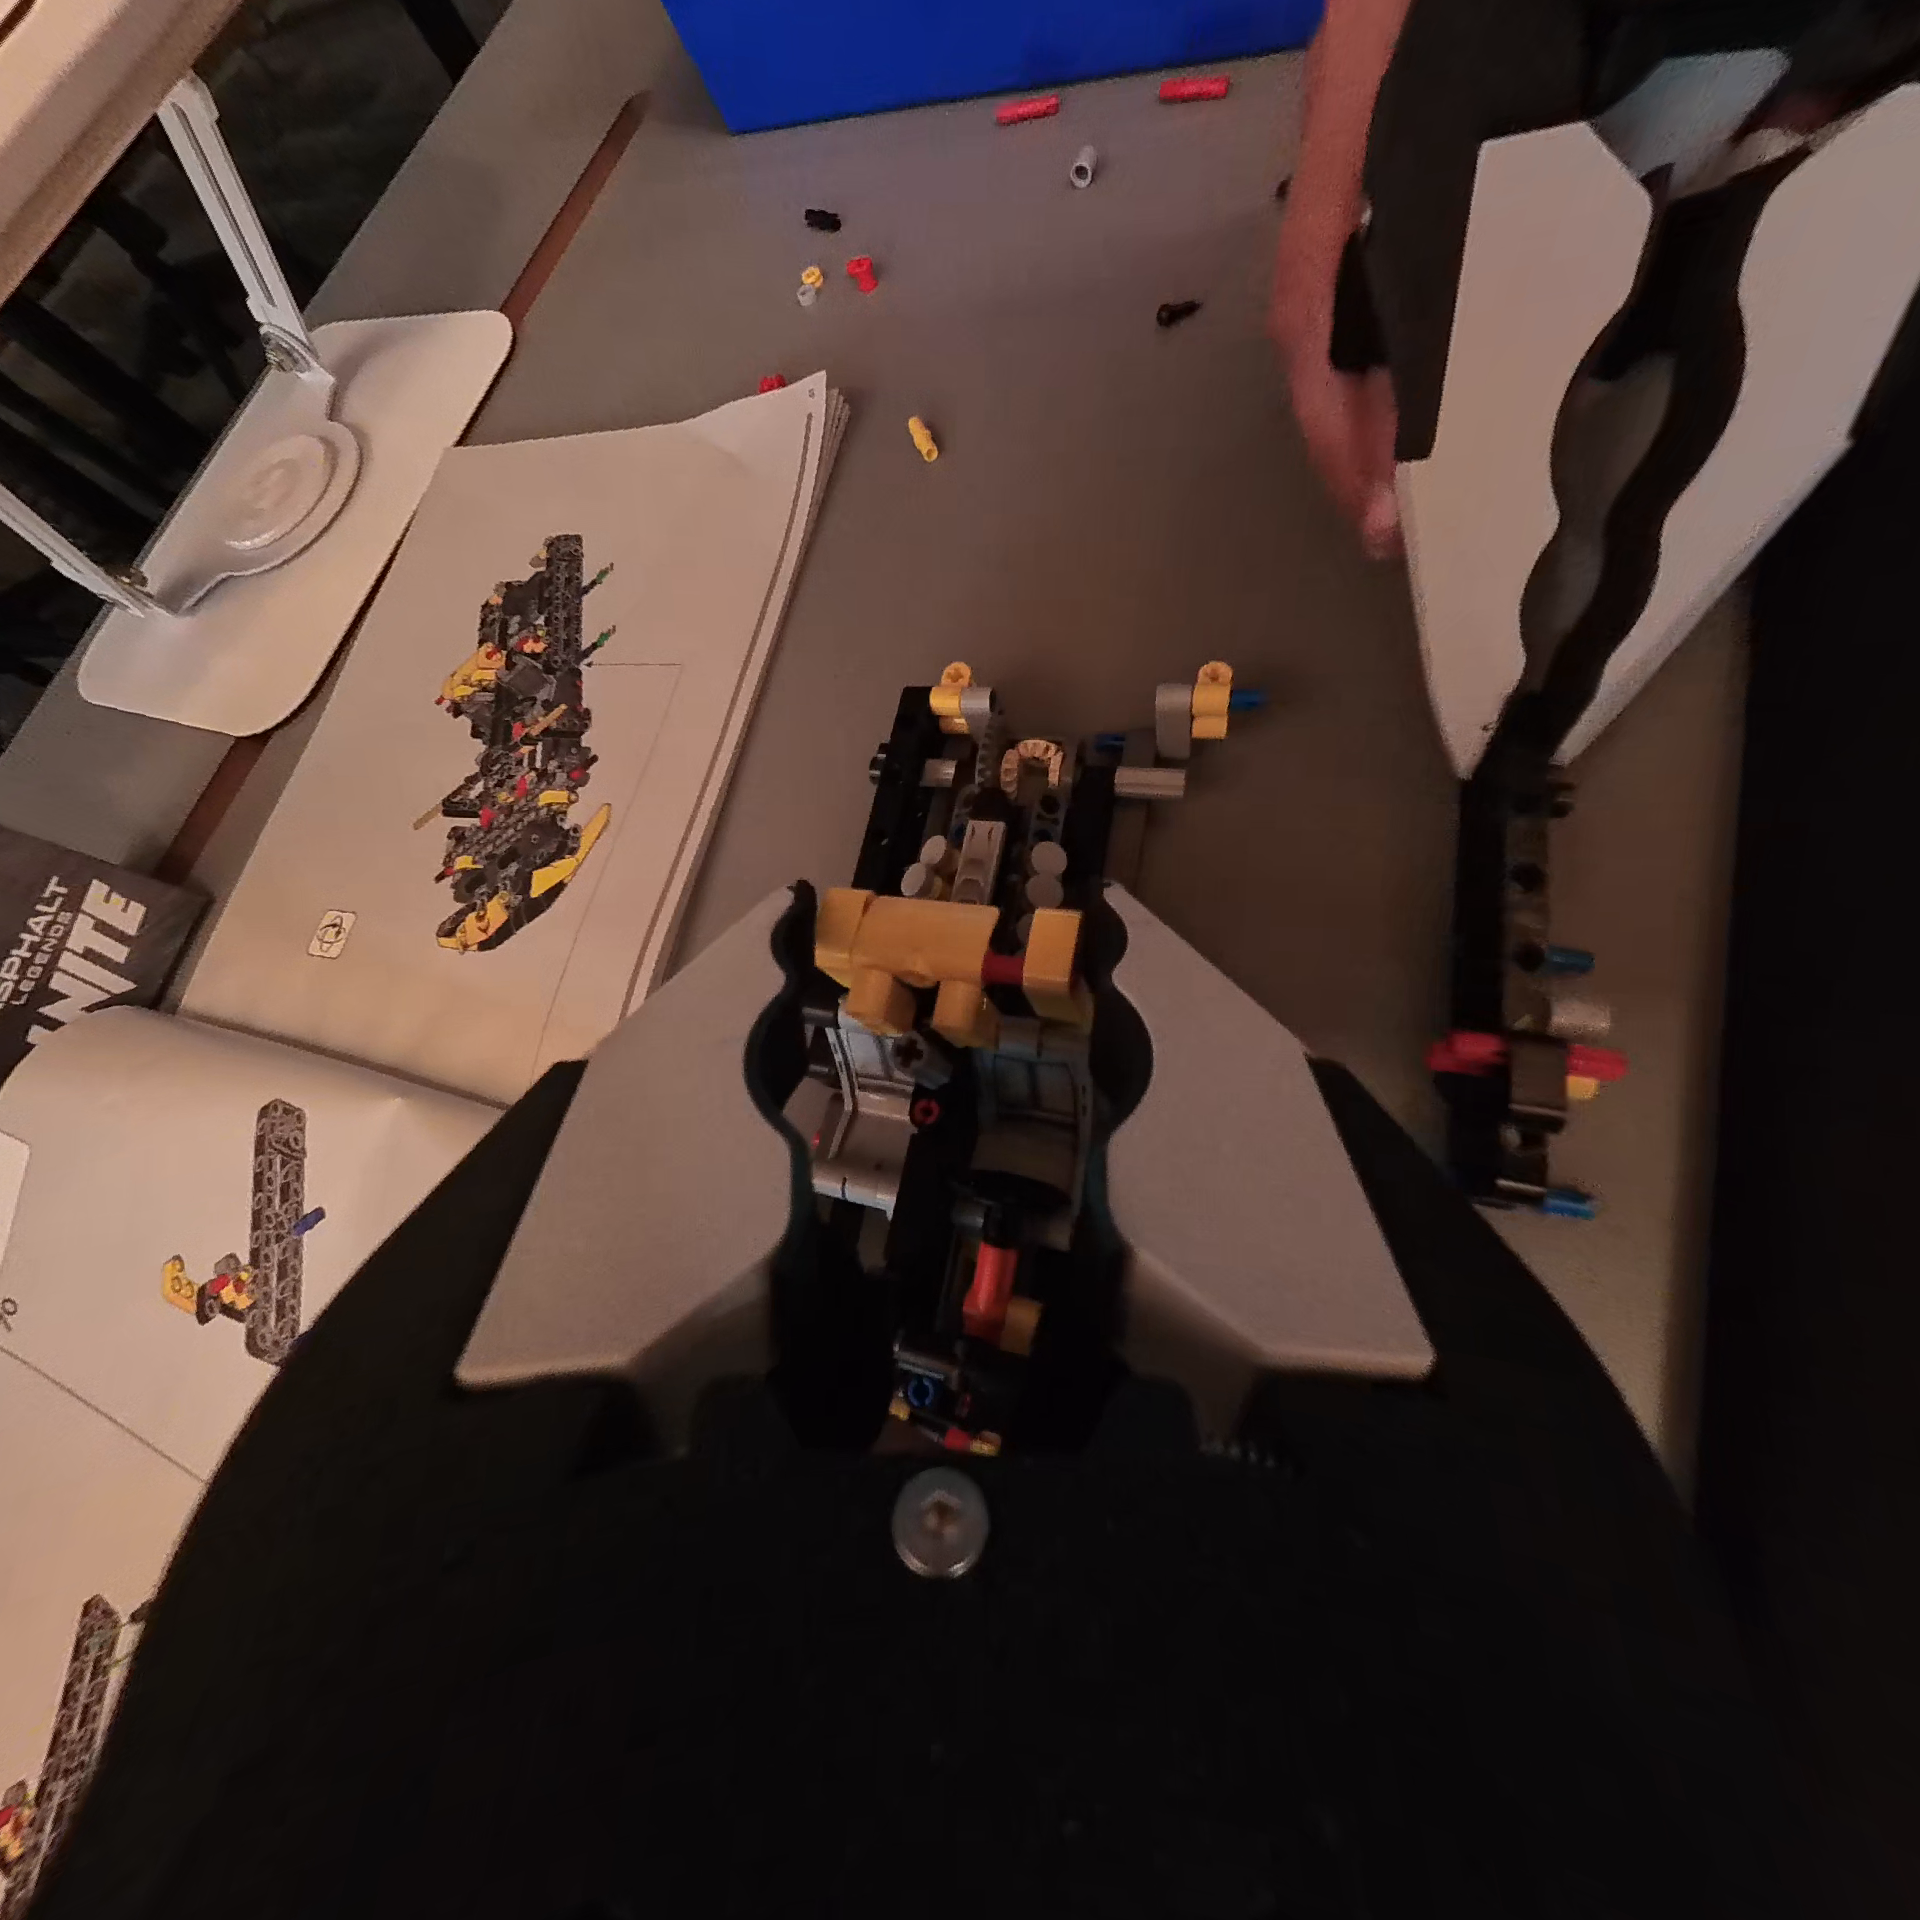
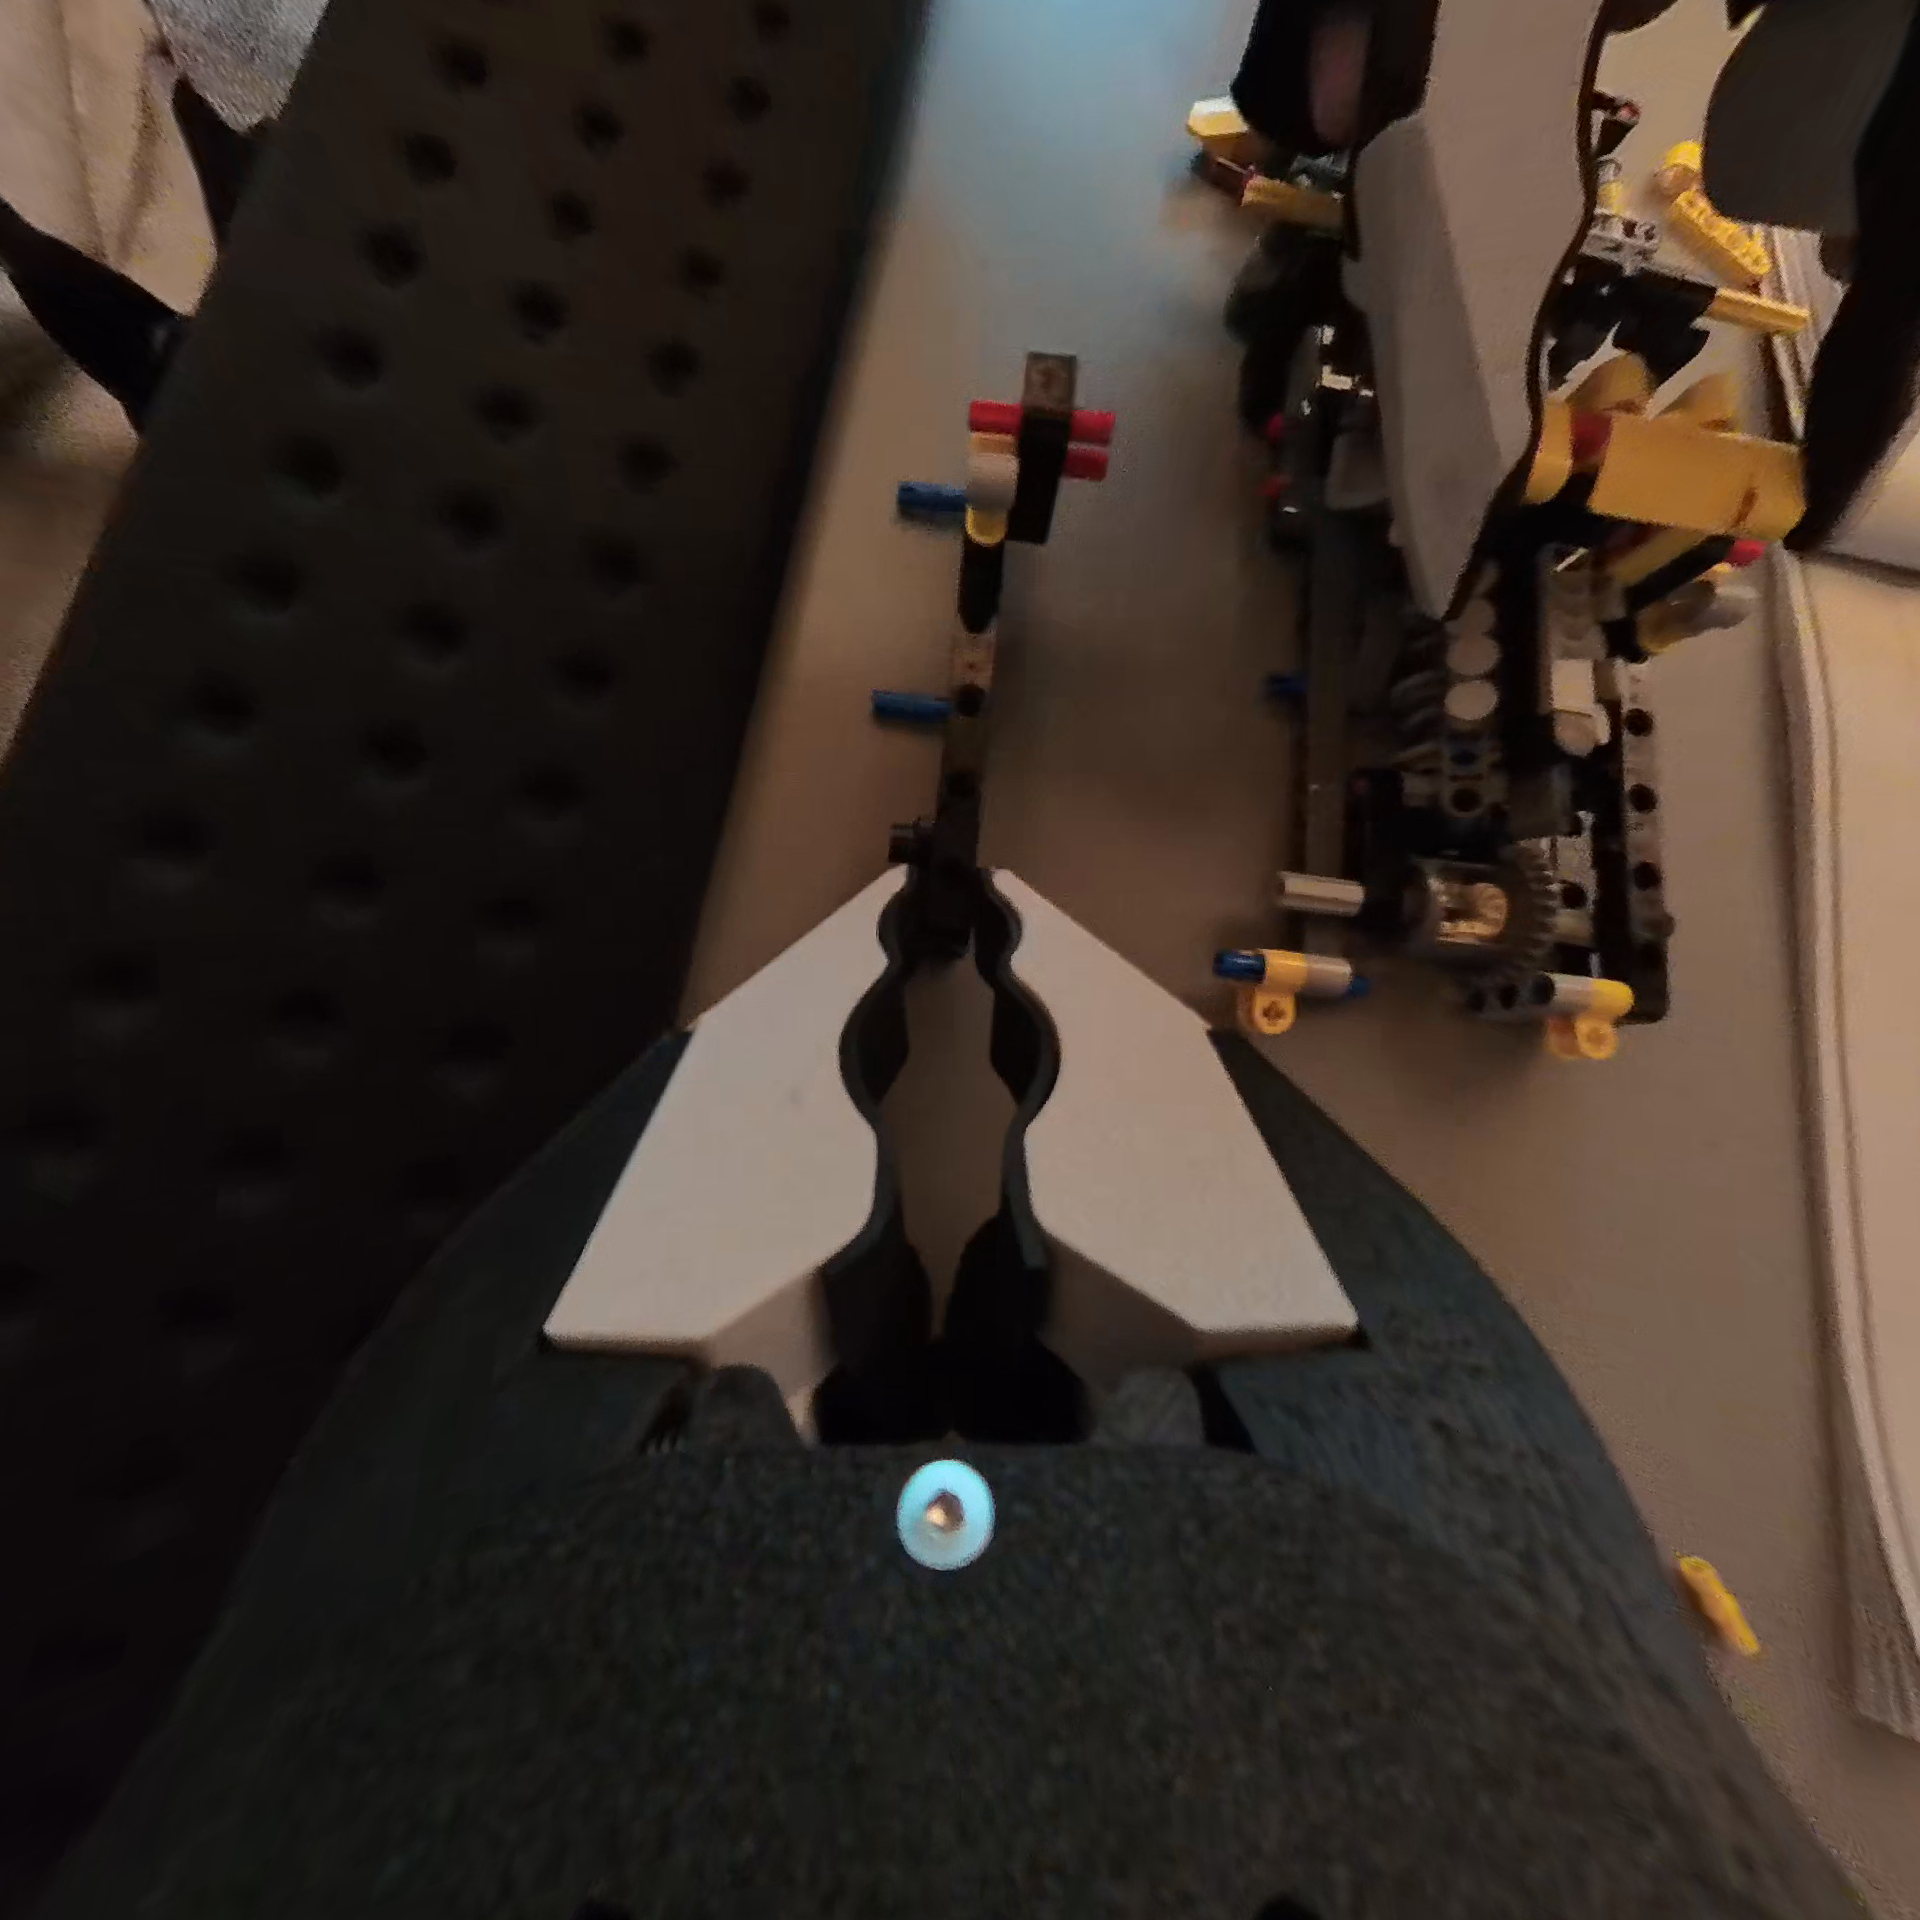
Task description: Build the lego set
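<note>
Two grippers are at work, each closed on a piece of the model. The left gripper (image 1: 951, 935) has its grey fingers clamped around the near end of the black, grey and yellow Technic chassis (image 1: 987, 831), a long frame with a tan gear, grey cylinders and yellow connectors, lying on the grey tabletop (image 1: 1091, 468). The right gripper (image 2: 948, 899) pinches the near tip of a slim black beam sub-assembly (image 2: 982, 623) studded with blue and red pins, which lies just beside the chassis on its right.

Judging by the pictures, the build is somewhere in the middle: the chassis core is together, the beam looks ready to be joined to its side, and much bodywork is still missing compared with the printed model picture. Loose red, yellow, black and grey pins (image 1: 862, 275) lie scattered farther out, near a blue plastic bin (image 1: 987, 52).

Left of the chassis lies the open white instruction booklet (image 1: 582, 675), showing assembly diagrams, and a dark leaflet (image 1: 73, 935) bearing white lettering. A white lamp base (image 1: 281, 499) stands beyond.
</note>
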Motion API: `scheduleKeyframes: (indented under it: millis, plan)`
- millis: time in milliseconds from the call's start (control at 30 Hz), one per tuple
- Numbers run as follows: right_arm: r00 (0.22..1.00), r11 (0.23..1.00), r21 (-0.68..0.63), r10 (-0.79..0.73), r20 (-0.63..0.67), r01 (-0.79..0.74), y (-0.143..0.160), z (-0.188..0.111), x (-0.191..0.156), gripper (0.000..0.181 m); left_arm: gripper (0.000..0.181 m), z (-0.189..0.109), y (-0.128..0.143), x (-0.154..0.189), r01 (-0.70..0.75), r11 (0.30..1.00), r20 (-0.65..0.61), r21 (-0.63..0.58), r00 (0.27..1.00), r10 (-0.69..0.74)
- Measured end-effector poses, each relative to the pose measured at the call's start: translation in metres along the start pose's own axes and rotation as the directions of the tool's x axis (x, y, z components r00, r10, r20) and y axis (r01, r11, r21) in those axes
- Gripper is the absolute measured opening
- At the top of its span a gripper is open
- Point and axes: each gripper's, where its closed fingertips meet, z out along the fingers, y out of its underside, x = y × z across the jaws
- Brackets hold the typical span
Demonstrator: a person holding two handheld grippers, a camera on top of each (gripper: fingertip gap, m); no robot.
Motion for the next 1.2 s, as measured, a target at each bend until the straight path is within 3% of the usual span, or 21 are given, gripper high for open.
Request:
scheduleKeyframes:
  millis: [133, 233, 333, 533, 1200]
  plan:
    - [0.996, 0.995, 0.067, 0.083, -0.046, -0.080, -0.008, -0.014, 0.011, 0.025, 0.052, 0.000, 0.000, 0.000, -0.018, 1.000, 0.007, -0.001, 1.000, 0.018]
    - [0.968, 0.974, 0.143, 0.199, -0.152, -0.178, -0.008, -0.025, 0.045, 0.029, 0.052, 0.000, 0.001, 0.001, -0.034, 0.999, 0.008, -0.002, 0.999, 0.034]
    - [0.951, 0.982, 0.077, 0.185, -0.249, -0.171, 0.012, -0.018, 0.064, 0.041, 0.052, 0.000, 0.002, 0.000, -0.045, 0.999, 0.006, 0.007, 0.999, 0.045]
    - [0.961, 0.993, -0.008, 0.112, -0.252, -0.118, 0.019, -0.001, 0.066, 0.024, 0.052, 0.001, 0.002, -0.001, -0.068, 0.998, 0.028, 0.000, 0.997, 0.067]
    - [0.982, 0.991, 0.025, 0.132, -0.137, -0.130, 0.016, -0.001, 0.046, 0.023, 0.052, 0.005, 0.000, 0.003, -0.091, 0.996, 0.044, 0.005, 0.995, 0.091]
